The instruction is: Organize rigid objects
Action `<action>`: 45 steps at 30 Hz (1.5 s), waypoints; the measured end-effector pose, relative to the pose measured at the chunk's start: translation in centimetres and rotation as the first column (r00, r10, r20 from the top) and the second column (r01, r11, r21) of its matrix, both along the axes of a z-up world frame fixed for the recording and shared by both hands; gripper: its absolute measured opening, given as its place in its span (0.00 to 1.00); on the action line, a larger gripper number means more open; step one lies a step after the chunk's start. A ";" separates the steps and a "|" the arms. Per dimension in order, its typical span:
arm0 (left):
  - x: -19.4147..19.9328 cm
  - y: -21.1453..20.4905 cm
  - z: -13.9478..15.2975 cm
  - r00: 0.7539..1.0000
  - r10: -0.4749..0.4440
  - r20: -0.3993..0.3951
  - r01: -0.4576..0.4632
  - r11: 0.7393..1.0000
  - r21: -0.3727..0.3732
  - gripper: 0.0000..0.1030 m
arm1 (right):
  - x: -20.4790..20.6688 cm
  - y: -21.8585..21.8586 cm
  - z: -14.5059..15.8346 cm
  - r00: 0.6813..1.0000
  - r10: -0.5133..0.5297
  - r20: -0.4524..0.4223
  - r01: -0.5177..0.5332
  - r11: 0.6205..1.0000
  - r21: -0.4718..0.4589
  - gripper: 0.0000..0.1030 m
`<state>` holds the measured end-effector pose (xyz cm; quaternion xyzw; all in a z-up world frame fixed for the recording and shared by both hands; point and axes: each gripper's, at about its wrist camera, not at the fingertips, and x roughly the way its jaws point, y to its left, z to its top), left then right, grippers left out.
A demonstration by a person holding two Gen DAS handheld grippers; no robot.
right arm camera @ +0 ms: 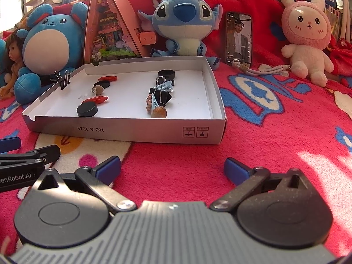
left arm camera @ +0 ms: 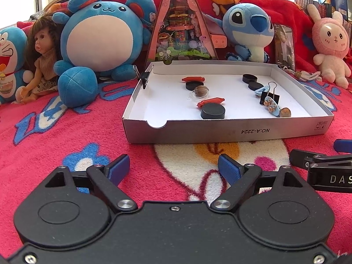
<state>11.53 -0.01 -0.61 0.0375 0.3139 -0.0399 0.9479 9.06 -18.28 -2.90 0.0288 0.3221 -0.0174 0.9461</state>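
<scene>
We see both tongs spread wide and empty above the red blanket (left arm camera: 66,127): left gripper (left arm camera: 173,167), right gripper (right arm camera: 172,168). Ahead lies the white cardboard tray (left arm camera: 242,129), holding black discs (left arm camera: 213,112), red capsules (left arm camera: 210,101), a nut (left arm camera: 285,112), and a black binder clip (left arm camera: 269,98).

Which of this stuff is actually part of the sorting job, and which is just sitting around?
Job items:
white box
black discs
red capsules
binder clips
nut
left gripper and right gripper, both open

Lying about:
plush toys
doll
phone
triangular diorama
</scene>
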 end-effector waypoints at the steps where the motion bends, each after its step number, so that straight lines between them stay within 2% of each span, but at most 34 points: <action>1: 0.1 0.0 -0.1 1.000 0.000 -0.002 0.000 1.000 -0.002 0.85 | 0.1 0.1 0.0 1.000 -0.001 0.000 0.001 1.000 -0.003 1.00; 9: 0.4 0.7 -0.5 1.000 0.011 -0.021 -0.012 0.999 -0.039 0.91 | 0.1 0.4 -0.4 1.000 -0.002 0.002 0.002 1.000 -0.026 1.00; 18: 0.5 0.8 -0.7 0.999 0.021 -0.035 -0.022 0.999 -0.038 1.00 | 0.2 0.8 -0.6 1.000 -0.002 -0.005 0.002 0.999 -0.049 1.00; 45: 0.6 0.7 -0.8 0.999 0.022 -0.036 -0.023 0.999 -0.039 1.00 | 0.2 0.7 -0.7 1.000 -0.002 -0.005 0.002 0.999 -0.049 1.00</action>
